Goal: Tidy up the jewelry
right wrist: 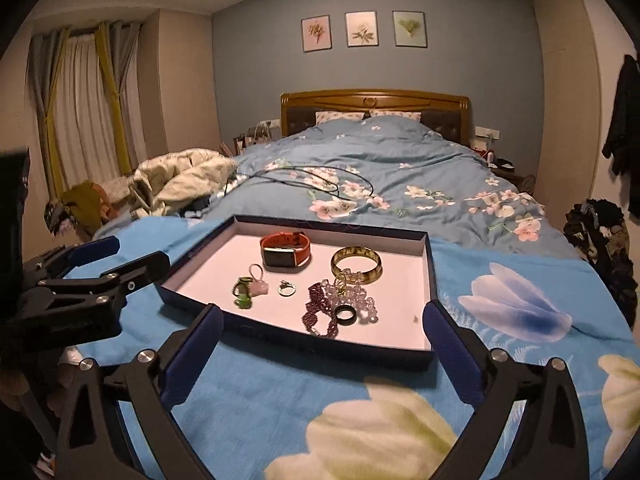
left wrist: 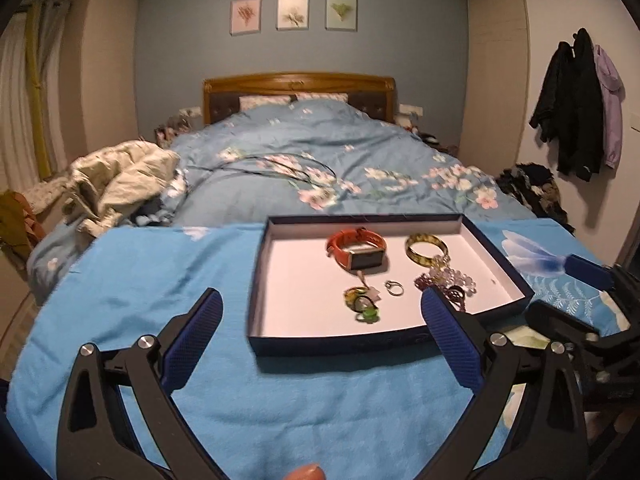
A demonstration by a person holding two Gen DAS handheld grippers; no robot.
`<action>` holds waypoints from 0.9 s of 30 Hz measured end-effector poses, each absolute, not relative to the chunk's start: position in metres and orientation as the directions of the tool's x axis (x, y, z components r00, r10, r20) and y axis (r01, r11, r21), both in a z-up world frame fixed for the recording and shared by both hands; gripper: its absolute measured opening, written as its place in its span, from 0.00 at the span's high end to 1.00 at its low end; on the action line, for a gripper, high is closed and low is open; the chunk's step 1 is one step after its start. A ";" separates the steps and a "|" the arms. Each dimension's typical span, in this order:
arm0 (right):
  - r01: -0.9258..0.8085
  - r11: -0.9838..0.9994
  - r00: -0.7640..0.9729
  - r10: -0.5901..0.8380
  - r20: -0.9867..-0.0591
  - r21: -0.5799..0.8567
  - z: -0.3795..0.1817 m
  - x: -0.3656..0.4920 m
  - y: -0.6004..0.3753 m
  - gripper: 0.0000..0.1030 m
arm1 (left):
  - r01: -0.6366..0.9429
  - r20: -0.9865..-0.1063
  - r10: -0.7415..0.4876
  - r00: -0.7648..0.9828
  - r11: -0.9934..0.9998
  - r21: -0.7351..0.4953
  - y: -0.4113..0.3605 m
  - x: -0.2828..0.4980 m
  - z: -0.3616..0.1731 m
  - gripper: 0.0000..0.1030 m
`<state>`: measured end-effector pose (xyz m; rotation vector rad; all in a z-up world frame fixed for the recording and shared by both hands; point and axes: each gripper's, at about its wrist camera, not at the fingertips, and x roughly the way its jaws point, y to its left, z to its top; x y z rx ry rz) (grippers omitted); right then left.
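Jewelry tray (left wrist: 384, 342) just beyond both grippers' wide-apart, empty fingers (left wrist: 452, 336), untouched.

Orange watch (right wrist: 285, 249); gold bangle (right wrist: 356, 266); navy tray (right wrist: 304, 343); blue floral cloth (right wrist: 516, 312)

A bed (right wrist: 400, 160) carried everything. Its foot end was draped with a bright blue floral cloth (right wrist: 280, 392), and on that cloth sat a shallow dark blue tray (right wrist: 431, 280) with a pale floor. Beyond the tray, toward the wooden headboard (right wrist: 374, 101), the bed was covered by a blue quilt (right wrist: 420, 160) printed with pink and white blossoms. A thin dark cord (right wrist: 320, 178) lay looped on the quilt just behind the tray. To the tray's far left, a crumpled cream blanket (right wrist: 180, 180) was heaped at the bed's edge. 2 patterned pillows (right wrist: 368, 115) rested against the headboard.
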<state>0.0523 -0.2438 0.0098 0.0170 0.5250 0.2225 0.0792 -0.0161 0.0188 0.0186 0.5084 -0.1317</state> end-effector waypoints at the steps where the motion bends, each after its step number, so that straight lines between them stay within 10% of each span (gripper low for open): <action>1: -0.201 0.976 0.851 0.219 -0.478 0.089 0.013 0.045 -0.245 0.06 | 0.127 -0.472 -0.118 0.873 0.992 -0.015 -0.014 0.073 0.021 0.05; 27: -0.199 0.976 0.897 0.216 -0.385 0.084 0.022 -0.022 -0.240 0.06 | 0.099 -0.329 -0.108 0.938 0.994 -0.044 0.008 -0.014 0.047 0.05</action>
